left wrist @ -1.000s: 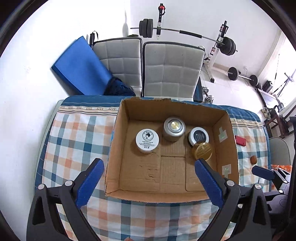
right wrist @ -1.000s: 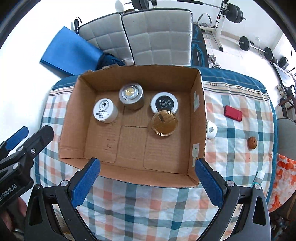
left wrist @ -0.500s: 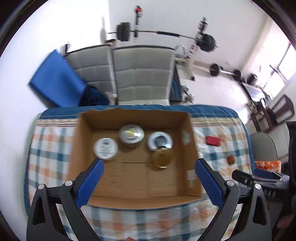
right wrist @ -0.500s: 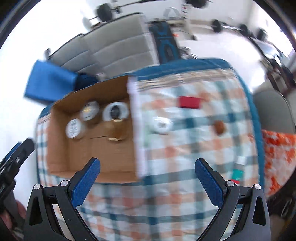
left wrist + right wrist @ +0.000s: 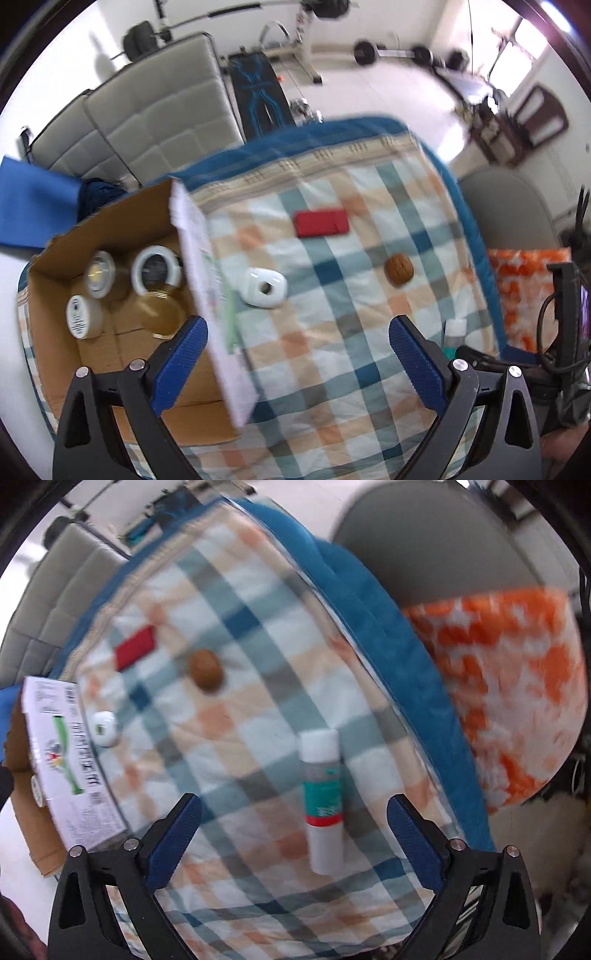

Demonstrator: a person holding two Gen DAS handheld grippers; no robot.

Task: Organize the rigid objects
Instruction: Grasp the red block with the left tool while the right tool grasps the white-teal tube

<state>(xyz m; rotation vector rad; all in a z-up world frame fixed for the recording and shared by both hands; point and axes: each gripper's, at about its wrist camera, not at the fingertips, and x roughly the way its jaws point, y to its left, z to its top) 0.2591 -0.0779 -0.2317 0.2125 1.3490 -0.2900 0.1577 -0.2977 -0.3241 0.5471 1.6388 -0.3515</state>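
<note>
Reaching for the white-capped tube [image 5: 323, 805] lying on the checked surface [image 5: 258, 720] between the wide-apart right tongs [image 5: 293, 845], I would straddle its middle squarely; left tongs [image 5: 297, 363] gape empty beside the cardboard box [image 5: 122, 354].

Printed label with barcodes on cardboard box [image 5: 70, 760], too blurred to read

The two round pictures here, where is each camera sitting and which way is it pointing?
Left wrist view: rides the left gripper, looking forward and down at the cardboard box of jars and the checked cloth; its own open blue-padded fingers show.
Right wrist view: rides the right gripper, looking down at a white-and-teal tube near the cloth's edge; its open fingers show.
Shared: red case, brown nut, white round object.
</note>
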